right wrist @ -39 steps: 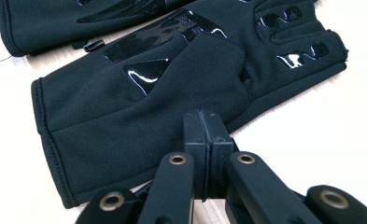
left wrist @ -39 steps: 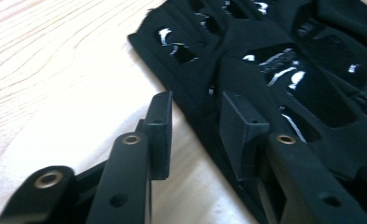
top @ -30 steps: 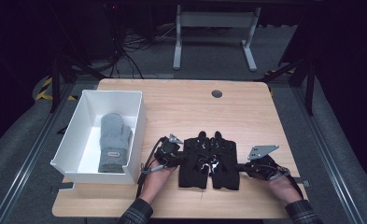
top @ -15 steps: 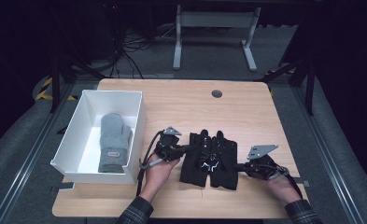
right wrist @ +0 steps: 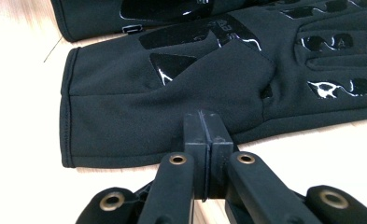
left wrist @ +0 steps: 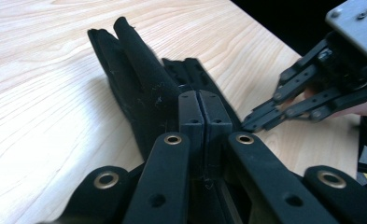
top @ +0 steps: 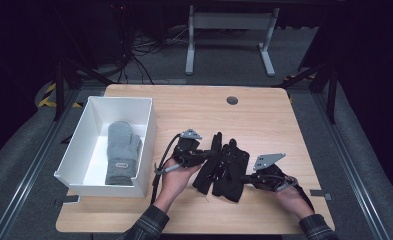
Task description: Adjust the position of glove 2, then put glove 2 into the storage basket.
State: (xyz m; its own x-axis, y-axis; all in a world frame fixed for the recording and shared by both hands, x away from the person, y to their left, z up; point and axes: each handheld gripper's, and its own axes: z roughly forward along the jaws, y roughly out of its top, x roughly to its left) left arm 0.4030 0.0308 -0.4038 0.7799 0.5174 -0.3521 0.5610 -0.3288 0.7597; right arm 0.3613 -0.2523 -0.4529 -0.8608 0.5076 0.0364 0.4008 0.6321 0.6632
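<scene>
Black gloves (top: 225, 167): two are lying side by side on the wooden table (top: 194, 107), right of the white box (top: 146, 125), fingers pointing away from the person.
Left gripper (top: 210, 153): its jaws are pressing together on the left glove's edge (left wrist: 144, 93); against the earlier frames, it is sitting farther up, and that glove's fingers are reaching farther up the table.
Right gripper (top: 245, 178): its jaws are closing on the right glove's edge (right wrist: 181, 93) near the cuff, much where it was earlier.
Grey mitten (top: 121, 152): lying inside the box, unchanged.
</scene>
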